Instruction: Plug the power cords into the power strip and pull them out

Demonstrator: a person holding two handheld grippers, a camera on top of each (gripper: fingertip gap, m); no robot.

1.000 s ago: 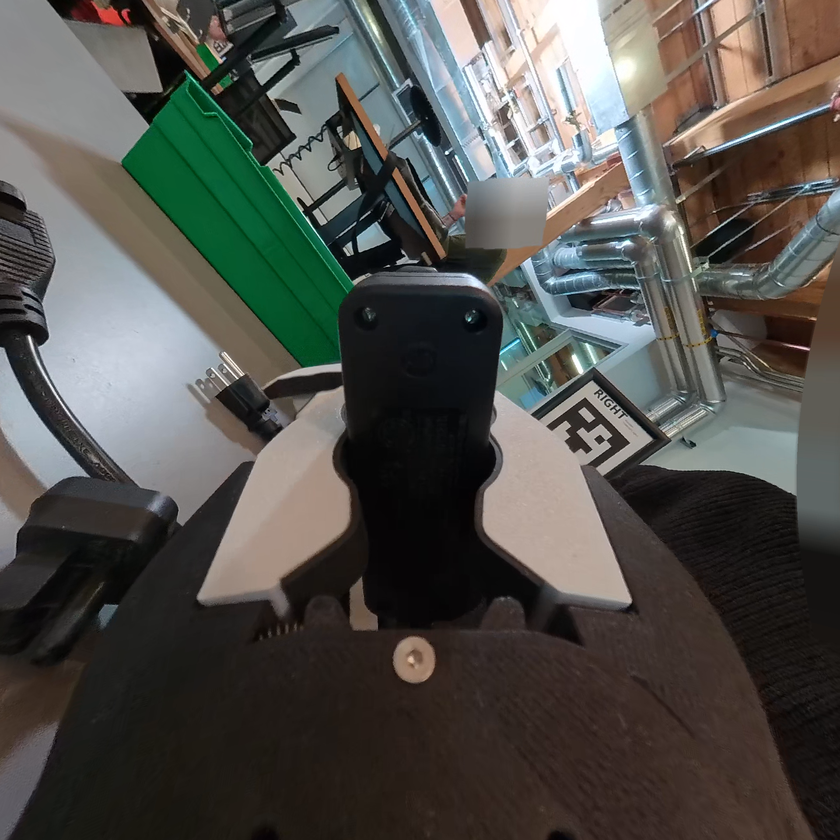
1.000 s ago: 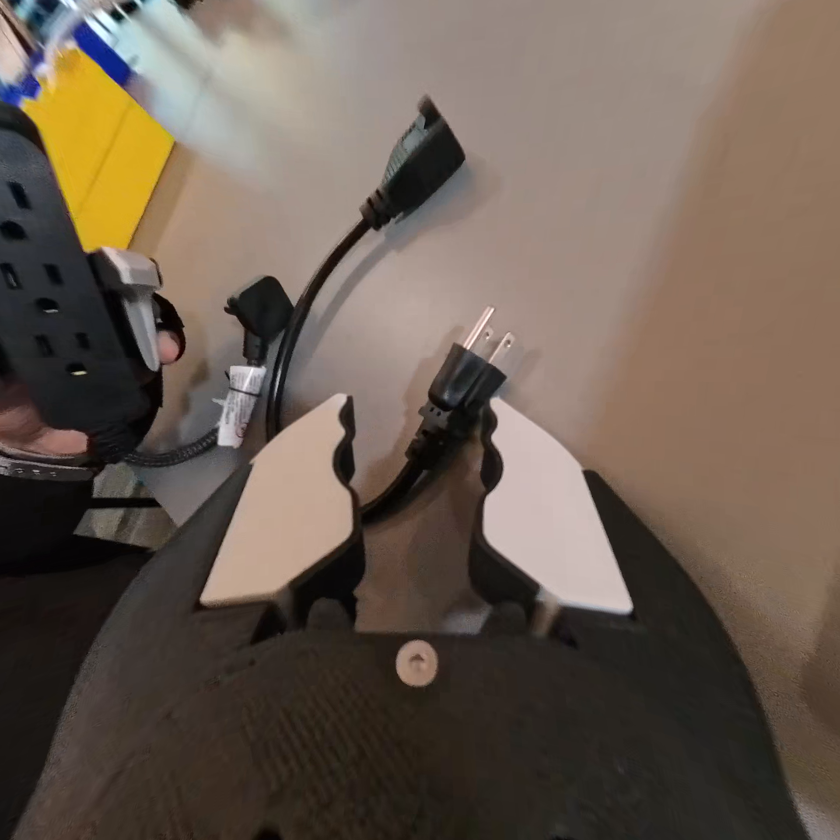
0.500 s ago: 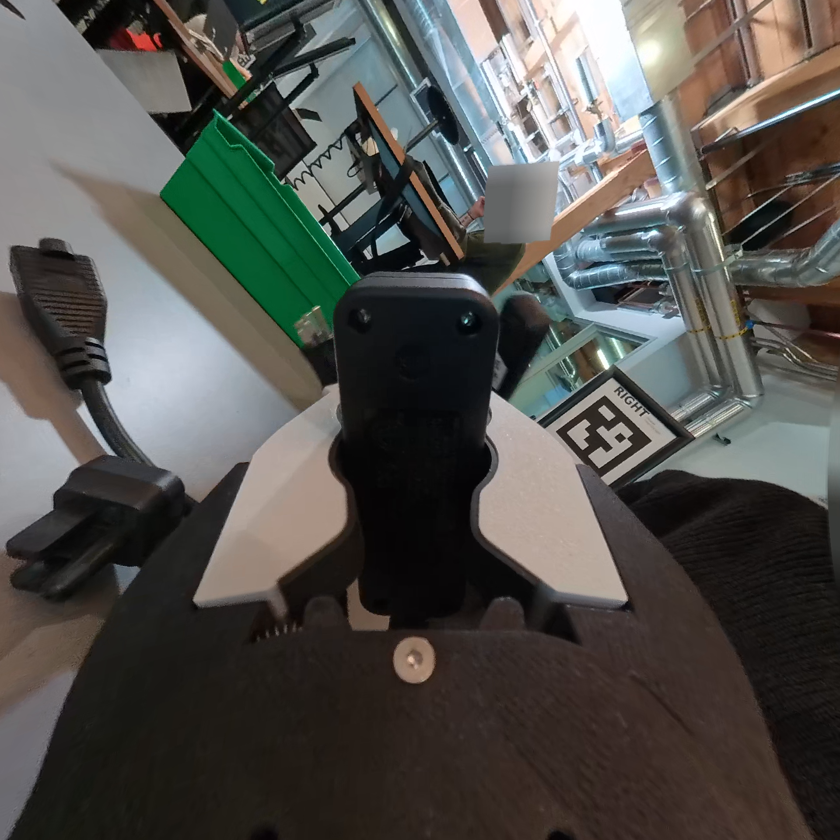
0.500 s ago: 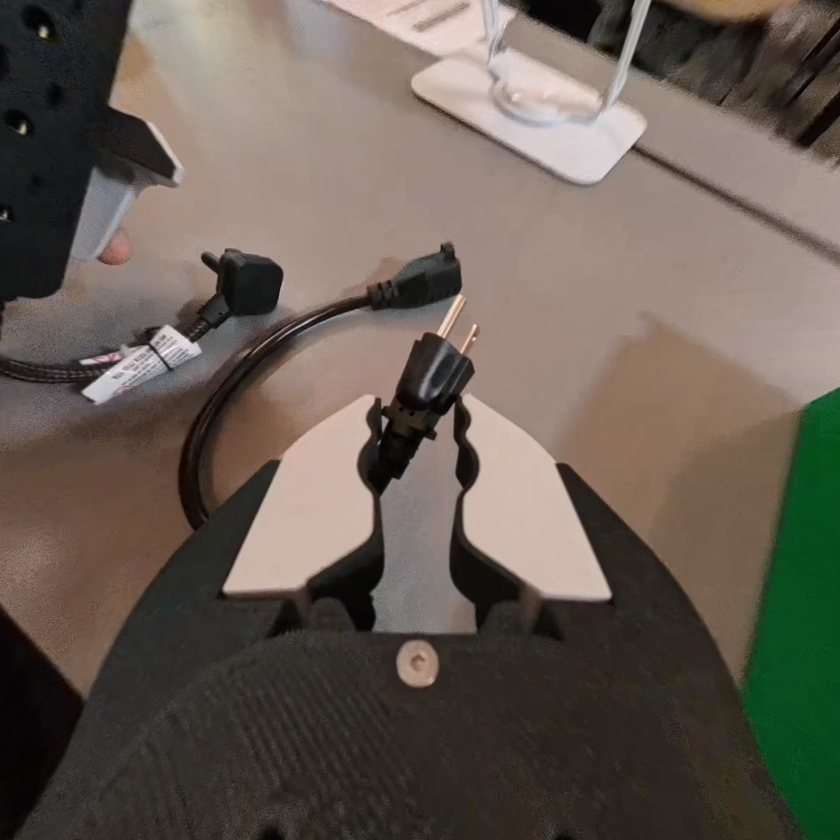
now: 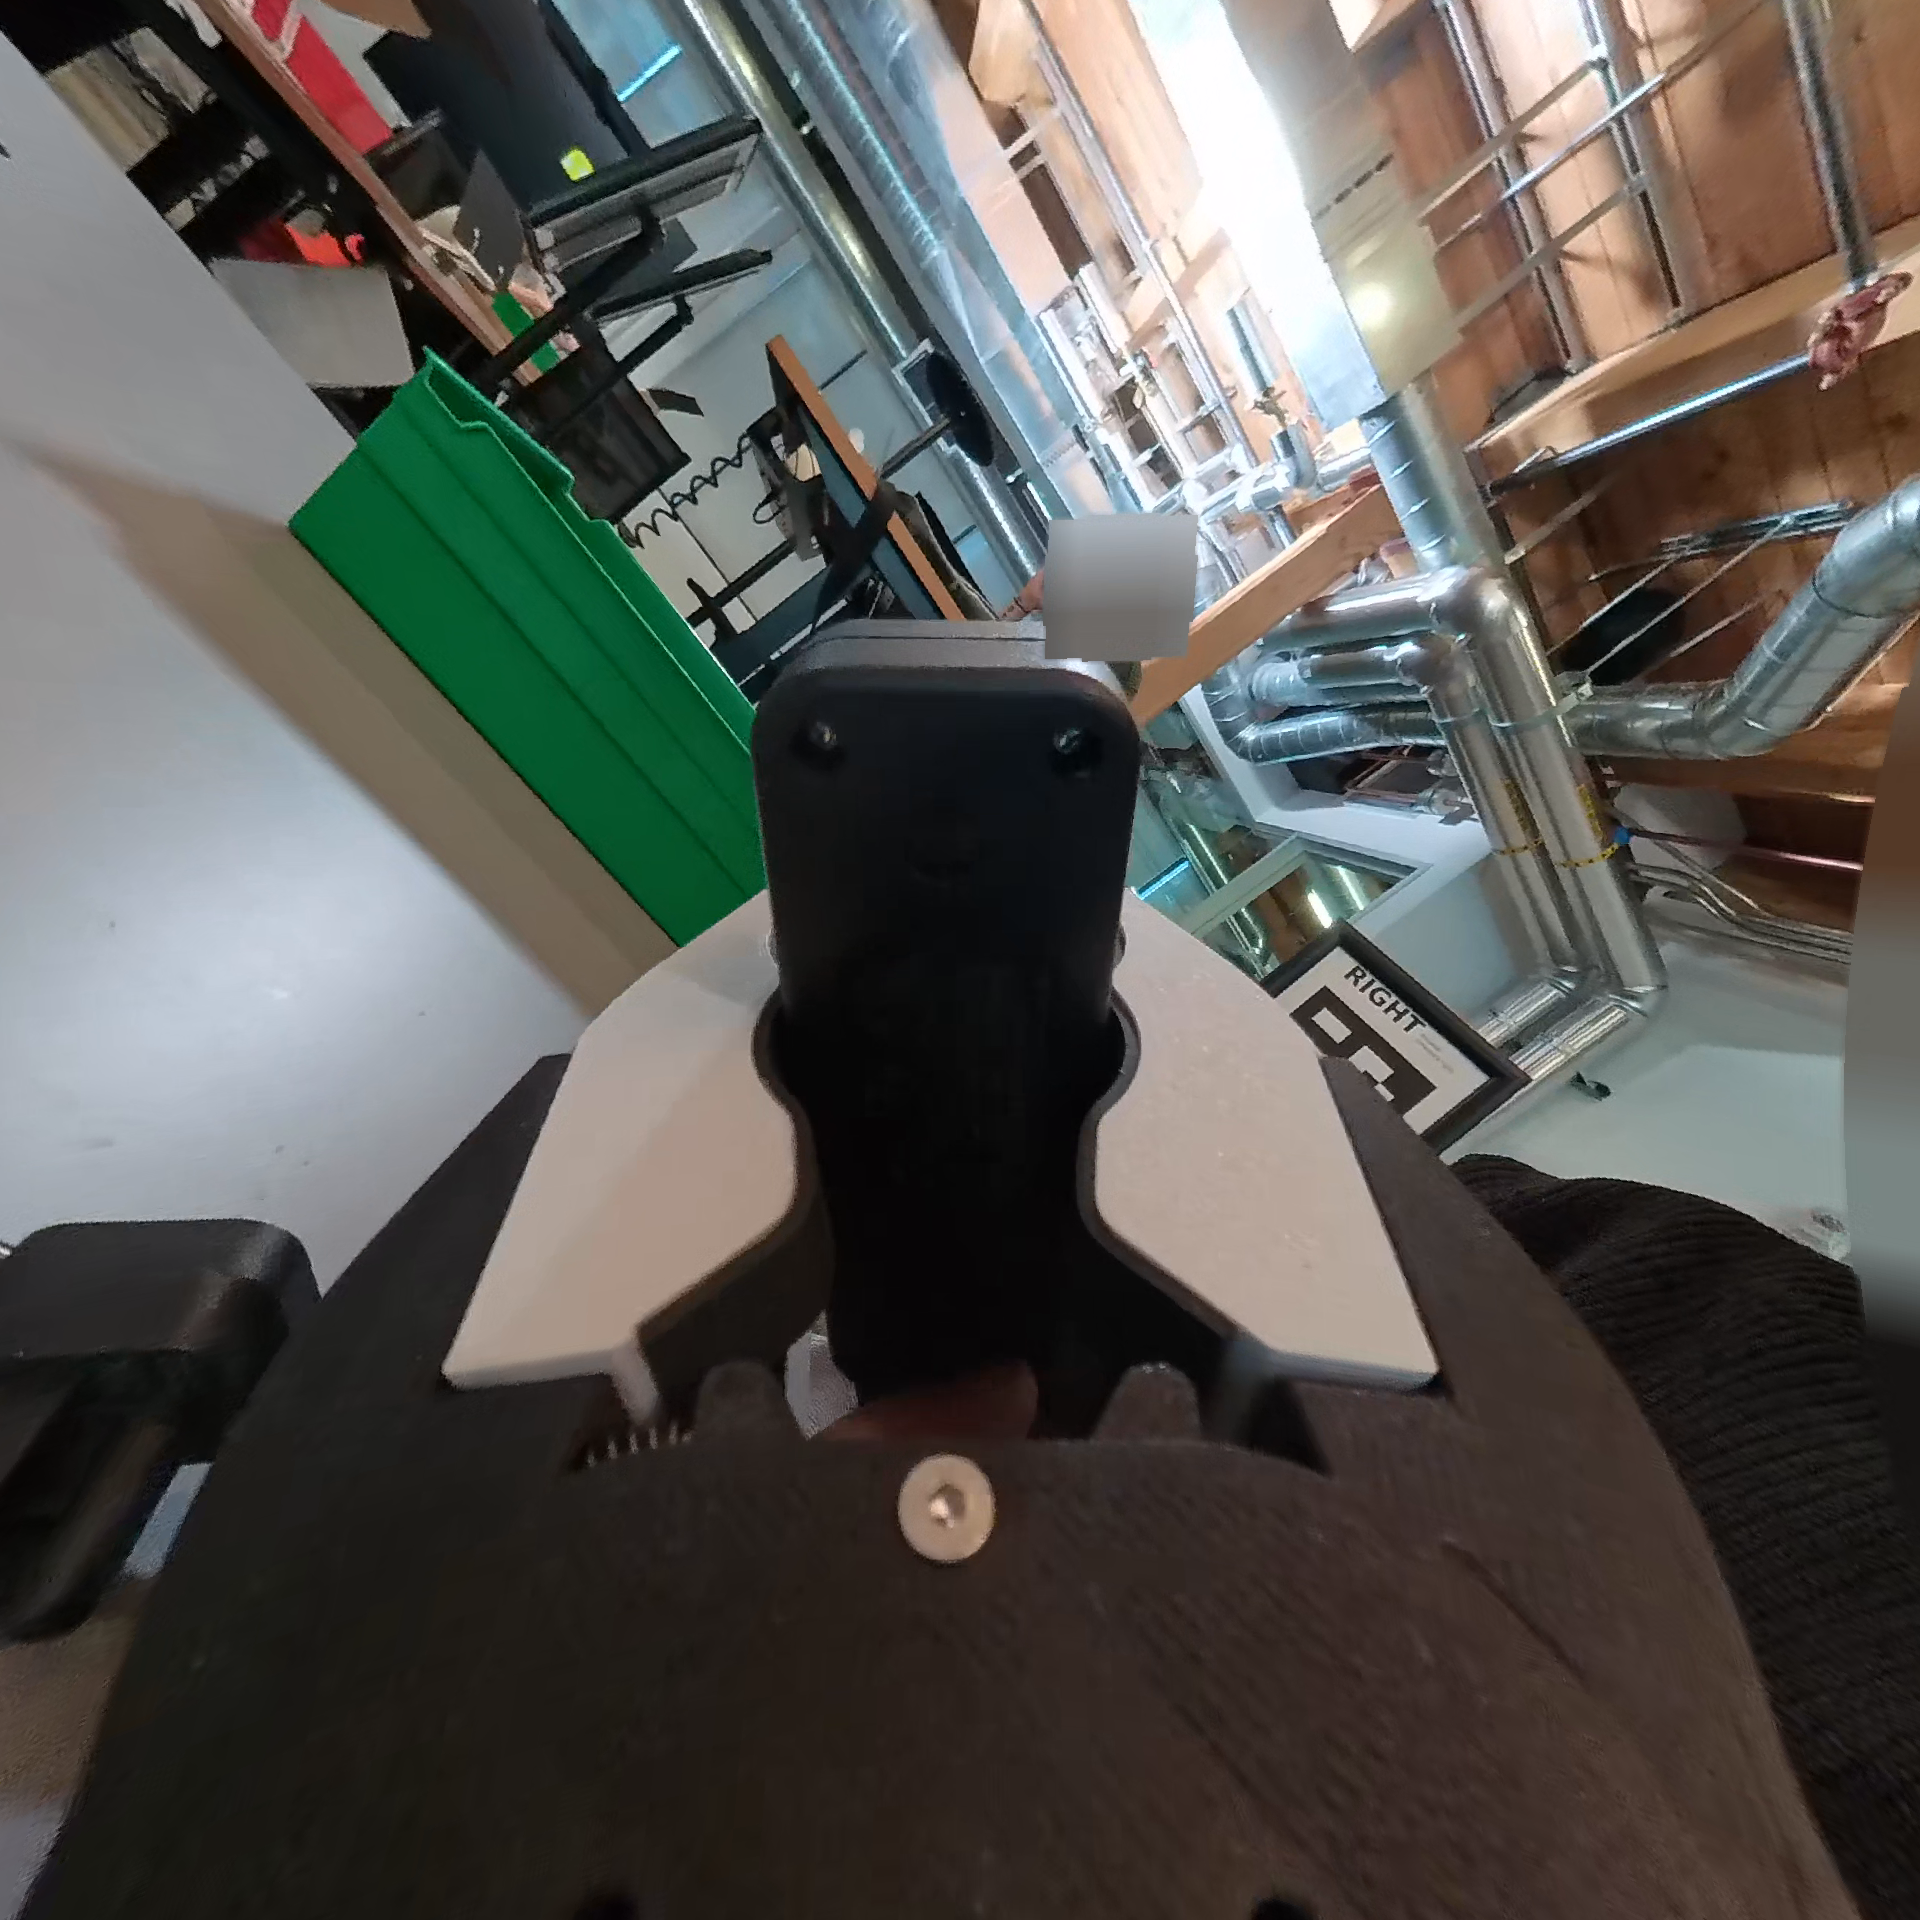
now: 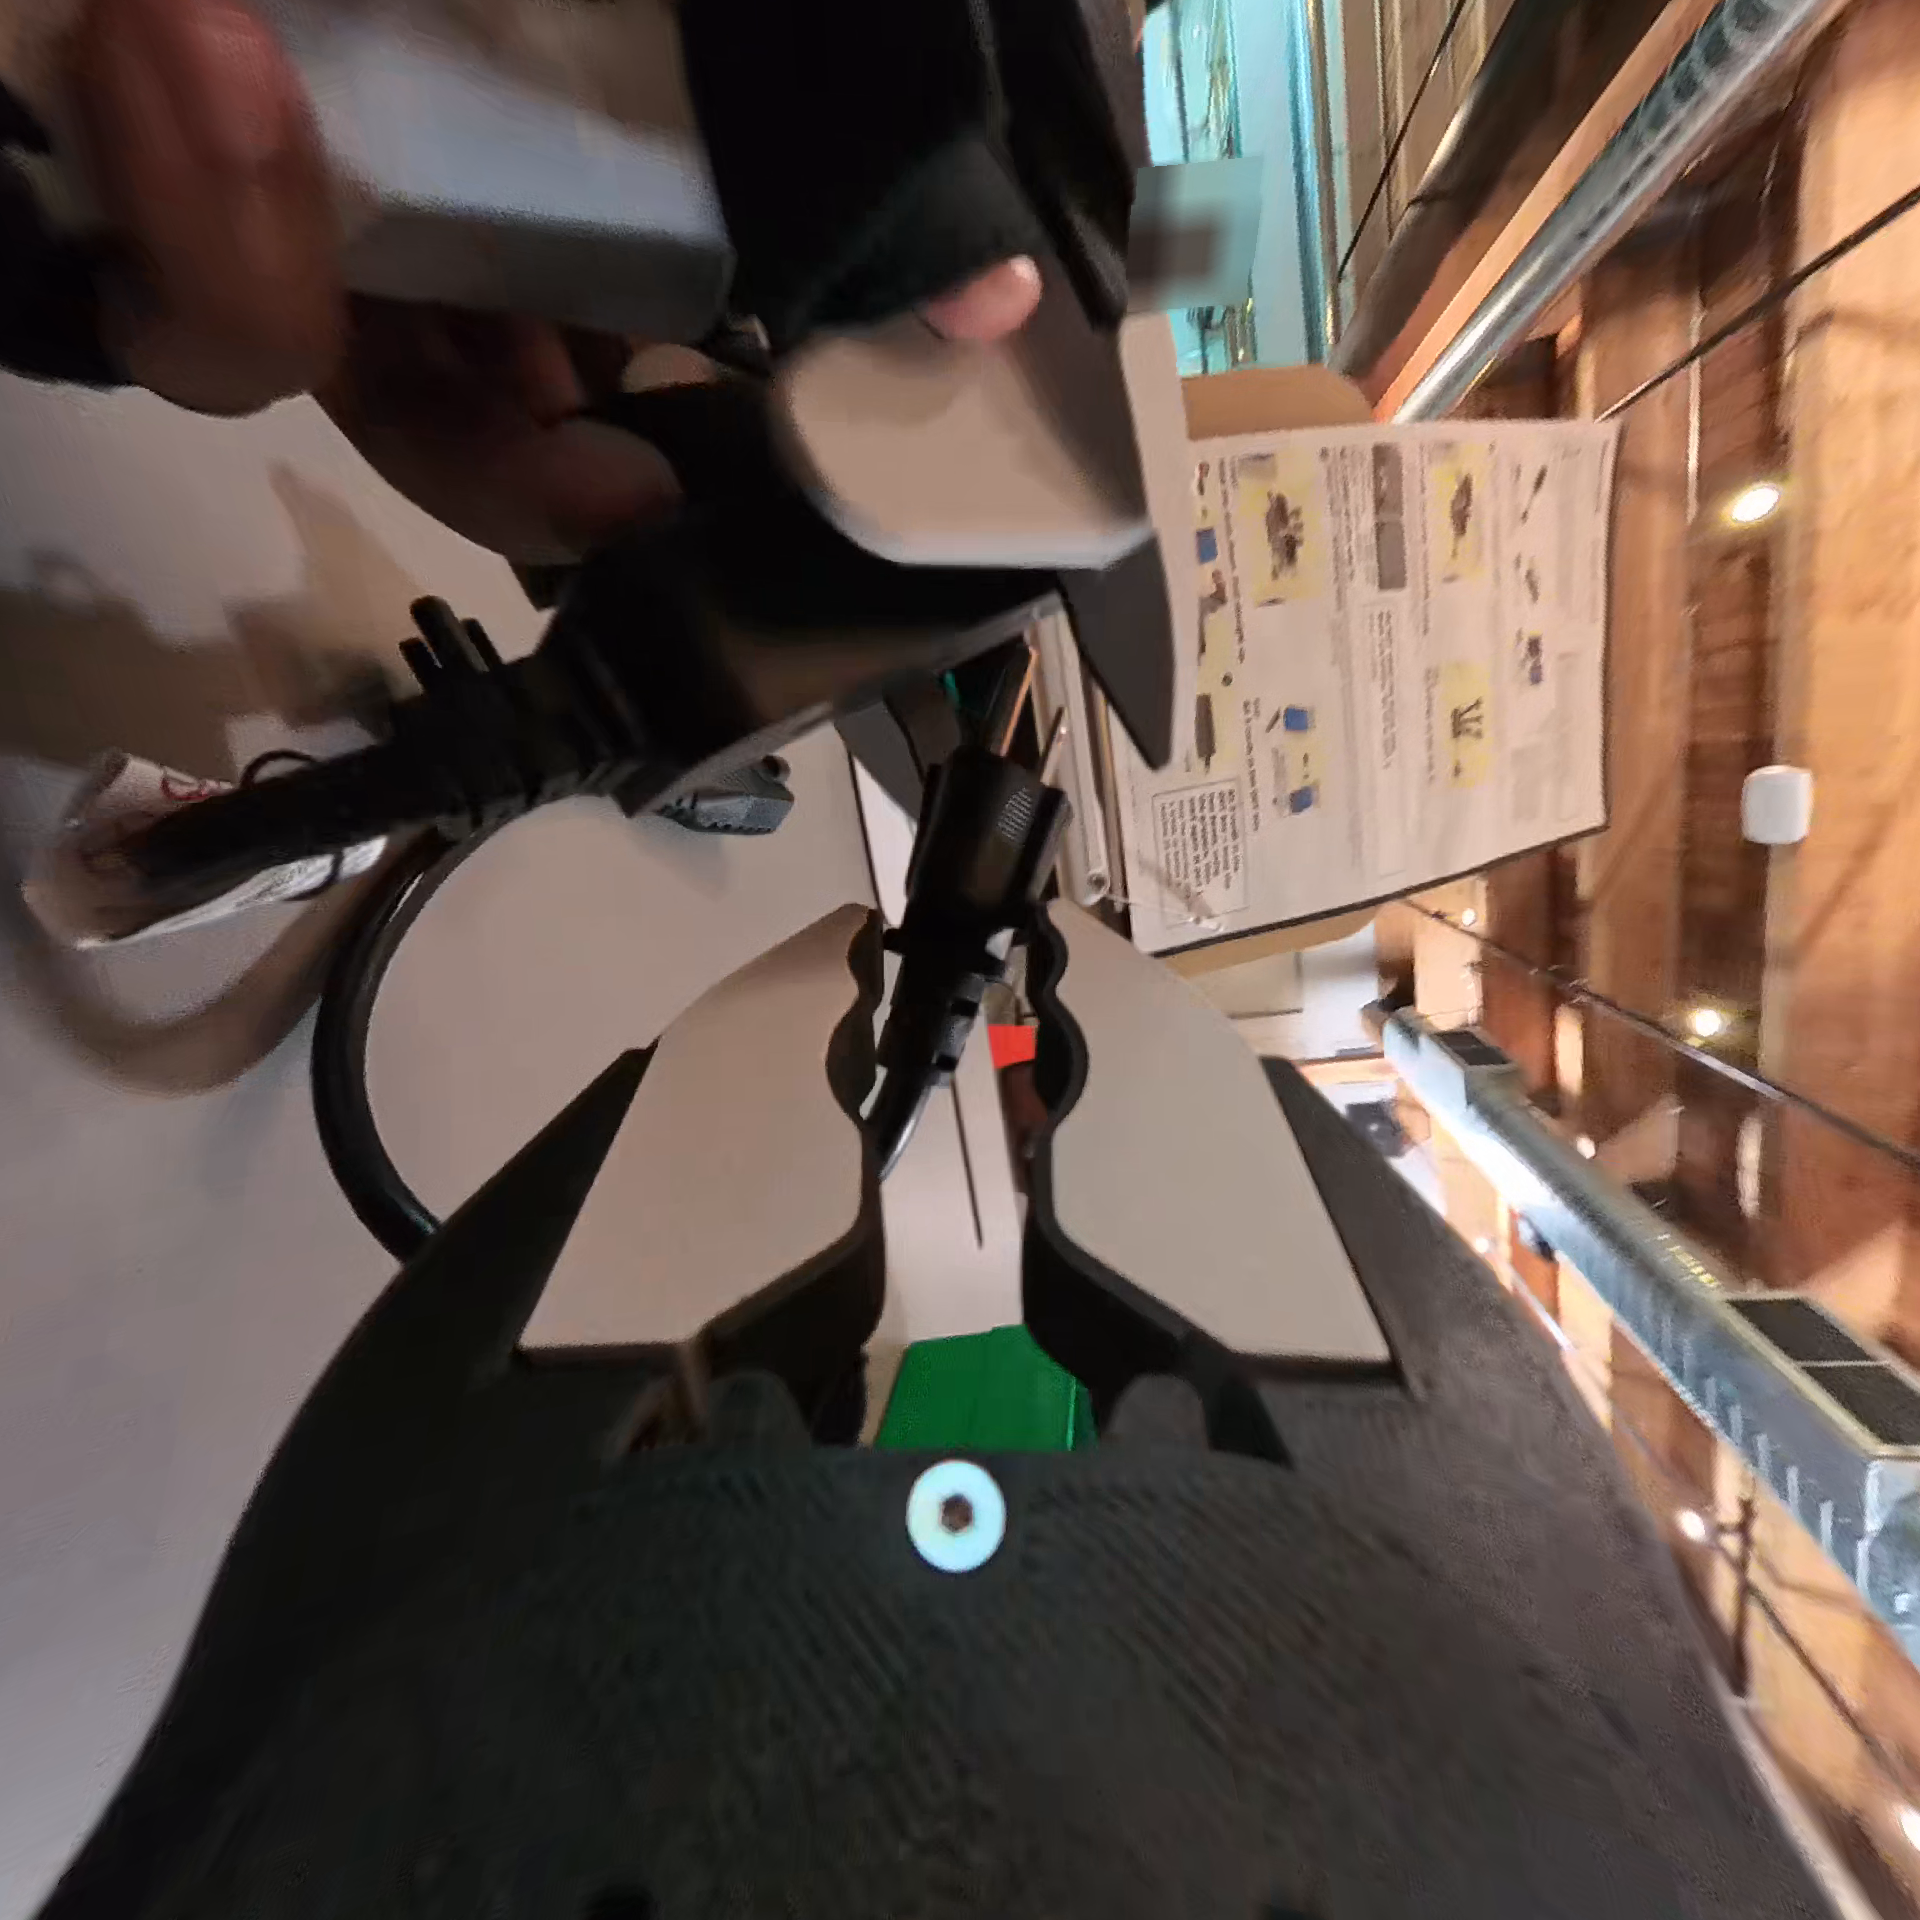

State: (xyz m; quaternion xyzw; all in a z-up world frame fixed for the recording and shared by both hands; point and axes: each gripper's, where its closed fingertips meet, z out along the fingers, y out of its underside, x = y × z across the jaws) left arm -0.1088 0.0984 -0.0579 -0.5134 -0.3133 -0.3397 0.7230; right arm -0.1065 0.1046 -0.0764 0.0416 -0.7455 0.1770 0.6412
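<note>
Clamped around the black power strip (image 5: 940, 935), the left gripper (image 5: 943, 1049) holds it upright at the centre of the left wrist view, its back facing the camera, as it did half a second ago. Gone from that view is the socket-end connector seen earlier at the left; only a black plug block (image 5: 125, 1382) remains at the lower left edge, on the grey table (image 5: 187, 883), with the green bin (image 5: 540, 665) behind. The right gripper (image 6: 956, 997) grips a black power cord plug (image 6: 982, 842) by its neck, prongs pointing up-frame. Since the earlier frame it has swung up from the tabletop: the blurred left gripper and a hand (image 6: 312, 312) now fill the upper left of the right wrist view, near the plug.
</note>
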